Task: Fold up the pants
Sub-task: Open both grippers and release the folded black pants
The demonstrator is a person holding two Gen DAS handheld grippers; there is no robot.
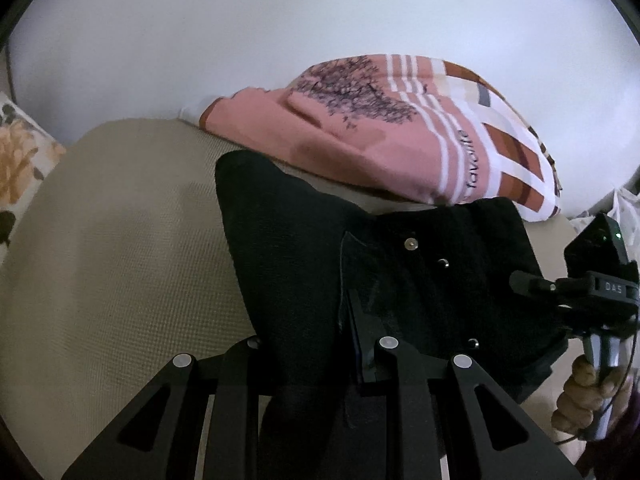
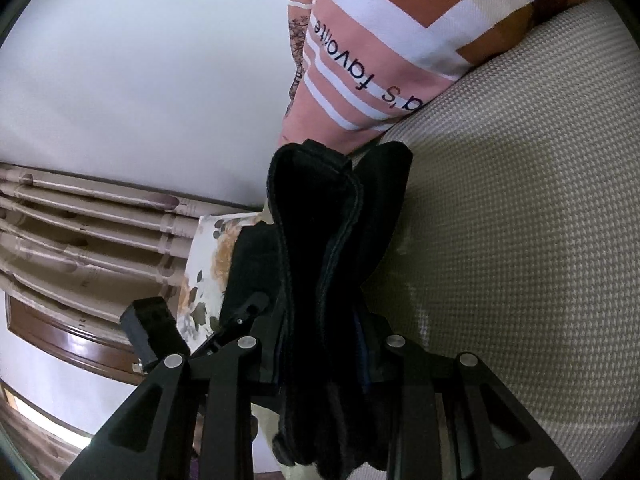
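Black pants [image 1: 304, 240] with metal studs hang over a beige textured bed cover [image 1: 120, 248]. My left gripper [image 1: 320, 364] is shut on the pants fabric, which bunches between its jaws. In the left wrist view the right gripper [image 1: 532, 284] shows at the right edge, a hand on its handle, pinching the pants' far side. In the right wrist view my right gripper [image 2: 324, 356] is shut on a thick folded bundle of the pants [image 2: 320, 240], which rises ahead of the fingers. The left gripper body [image 2: 152, 328] shows at lower left.
A pink striped pillow [image 1: 400, 128] with a tree print and lettering lies just behind the pants, and it also shows in the right wrist view [image 2: 380, 40]. A floral cushion [image 1: 20, 160] sits at the left. A wooden headboard [image 2: 80, 232] stands beside a white wall [image 1: 280, 20].
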